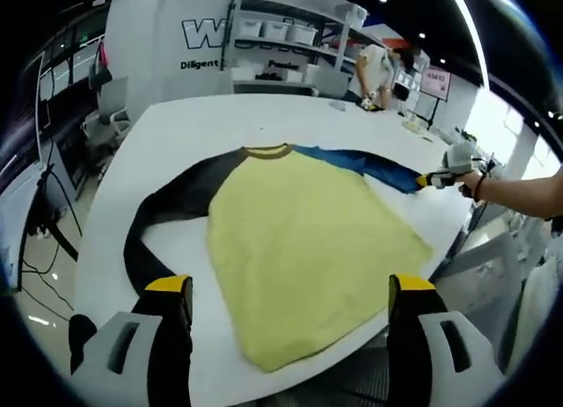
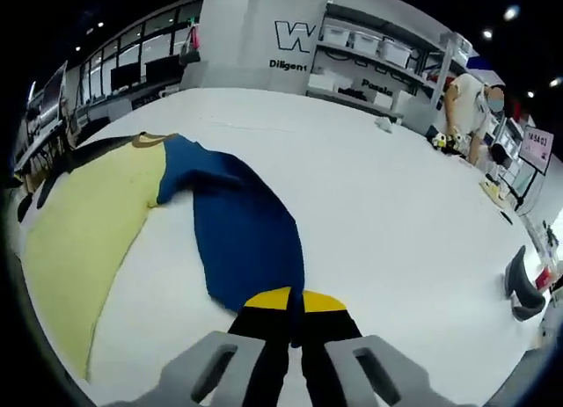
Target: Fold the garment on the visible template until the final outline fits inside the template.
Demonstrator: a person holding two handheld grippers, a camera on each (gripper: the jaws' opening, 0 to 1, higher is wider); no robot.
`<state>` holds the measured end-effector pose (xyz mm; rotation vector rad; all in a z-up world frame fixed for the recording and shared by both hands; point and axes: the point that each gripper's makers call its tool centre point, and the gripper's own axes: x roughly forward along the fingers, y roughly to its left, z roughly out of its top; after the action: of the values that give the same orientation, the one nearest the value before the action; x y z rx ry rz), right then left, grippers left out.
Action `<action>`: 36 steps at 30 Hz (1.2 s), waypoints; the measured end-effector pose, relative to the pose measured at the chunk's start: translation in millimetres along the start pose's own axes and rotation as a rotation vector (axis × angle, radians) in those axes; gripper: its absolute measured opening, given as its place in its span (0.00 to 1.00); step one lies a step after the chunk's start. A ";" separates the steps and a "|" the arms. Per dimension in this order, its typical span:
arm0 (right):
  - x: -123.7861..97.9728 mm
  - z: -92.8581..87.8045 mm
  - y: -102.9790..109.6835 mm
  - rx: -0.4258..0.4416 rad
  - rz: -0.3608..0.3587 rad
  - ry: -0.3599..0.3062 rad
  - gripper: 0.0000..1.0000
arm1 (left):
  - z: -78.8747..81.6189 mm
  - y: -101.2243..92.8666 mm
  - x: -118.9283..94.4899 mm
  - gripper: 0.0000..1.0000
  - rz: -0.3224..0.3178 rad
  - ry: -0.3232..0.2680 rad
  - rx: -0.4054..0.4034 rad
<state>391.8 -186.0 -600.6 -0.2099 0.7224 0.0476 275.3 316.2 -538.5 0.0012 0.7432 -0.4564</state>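
A: Where does the garment [image 1: 303, 249] lie?
B: Spread on the white table [image 1: 193, 126], centre of the left gripper view; yellow body, black sleeve lower left.
A: And the grippers?
B: Left gripper [image 1: 290, 293] released, jaws wide apart. Right gripper [image 2: 295, 303] clenched on the blue sleeve [image 2: 242, 231], bottom centre.

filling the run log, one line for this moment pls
shirt flat on white table | right claw shut on blue sleeve end | left claw open above the hem
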 end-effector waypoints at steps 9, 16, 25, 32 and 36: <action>17.1 39.7 -38.7 -0.037 -0.037 0.008 0.00 | 0.6 -1.3 1.9 0.91 -0.006 0.008 0.003; 26.9 59.4 -65.1 0.032 -0.090 -0.015 0.00 | -3.0 1.9 3.3 0.90 0.006 0.025 -0.003; 23.5 52.4 -77.6 0.154 -0.116 -0.027 0.24 | -3.2 4.2 1.9 0.91 0.017 0.021 -0.014; 27.2 3.3 -65.7 0.288 -0.103 0.099 0.35 | -3.2 4.1 2.5 0.92 0.020 0.023 -0.016; 28.4 -5.0 -66.7 0.312 -0.107 0.106 0.30 | -3.8 3.9 1.7 0.91 0.021 0.028 -0.018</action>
<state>417.5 -253.1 -611.4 0.0479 0.8120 -0.1788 275.6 319.6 -543.0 -0.0018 0.7739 -0.4302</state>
